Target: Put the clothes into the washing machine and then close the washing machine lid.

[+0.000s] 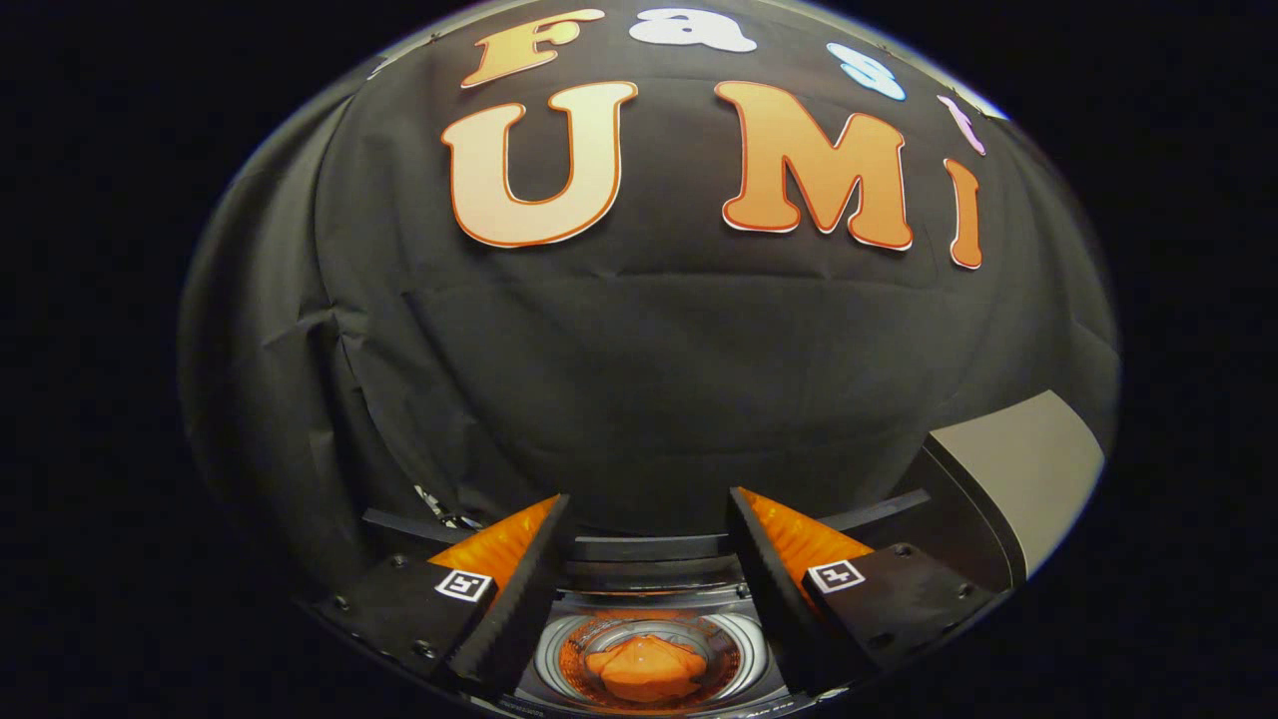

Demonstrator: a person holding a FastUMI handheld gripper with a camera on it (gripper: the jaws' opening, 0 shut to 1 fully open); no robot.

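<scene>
From your gripper (pixel 649 524) view, you are looking forward along the two fingers at the booth's black cloth wall (pixel 639 399), which hangs in soft creases behind everything. Your fingers (pixel 519 589) stand spread wide apart with nothing pinched between them; each carries a small square marker on its top side near the base. Below and between the fingers you can see down into the washing machine (pixel 639 654), whose top opening lies uncovered, so the shiny round drum shows inside. The orange clothes (pixel 644 667) sit in a bunched heap at the bottom of that drum, directly beneath the gap between your fingers and well clear of both of them, touching neither. Just ahead of the fingertips runs the dark back edge of the machine's top. To the right of your right-hand finger, the washing machine lid (pixel 1008 479) stands raised and tilted back, its pale grey panel facing you and its dark frame running down toward the machine's rim. The lid is apart from the fingers.
</scene>
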